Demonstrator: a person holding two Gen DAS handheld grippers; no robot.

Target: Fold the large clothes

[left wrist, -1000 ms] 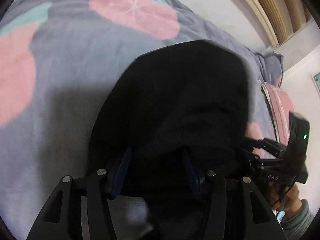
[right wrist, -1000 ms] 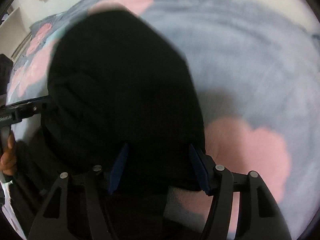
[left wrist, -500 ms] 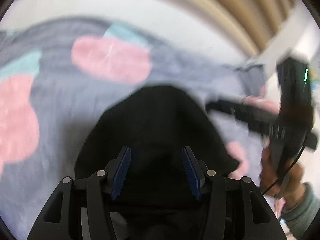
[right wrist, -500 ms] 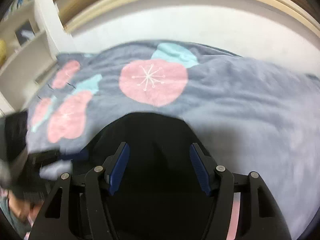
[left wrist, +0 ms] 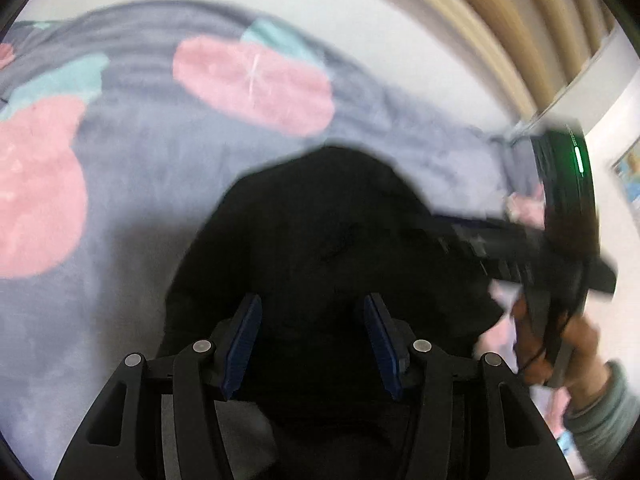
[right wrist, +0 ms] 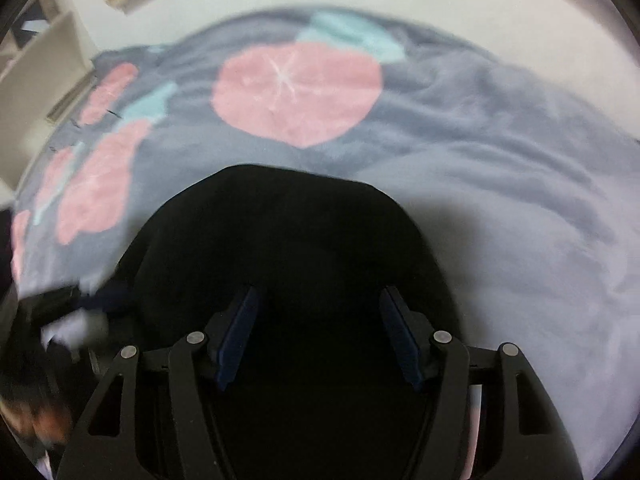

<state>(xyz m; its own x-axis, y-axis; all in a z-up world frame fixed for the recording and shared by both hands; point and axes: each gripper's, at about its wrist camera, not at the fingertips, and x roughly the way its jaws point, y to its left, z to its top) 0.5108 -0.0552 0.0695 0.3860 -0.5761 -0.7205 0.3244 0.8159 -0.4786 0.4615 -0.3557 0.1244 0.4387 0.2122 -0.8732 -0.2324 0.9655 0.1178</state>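
Observation:
A black garment (left wrist: 320,240) lies folded into a compact dark mound on a grey blanket (left wrist: 120,184); it also shows in the right wrist view (right wrist: 280,248). My left gripper (left wrist: 312,340) is open above the garment's near edge, its blue pads apart with nothing between them. My right gripper (right wrist: 318,340) is open too, above the near part of the garment. The right gripper's black body (left wrist: 560,240), held by a hand, shows blurred at the right of the left wrist view.
The blanket (right wrist: 500,200) has pink flowers (right wrist: 296,88) and teal leaves and covers a bed. A white wall and wooden slats (left wrist: 520,20) lie beyond. White shelves (right wrist: 32,72) stand at the left of the right wrist view.
Both grippers have pulled back and up from the garment, which looks smaller and farther now. The views tilted up, showing more blanket and wall. The jaws stayed open.

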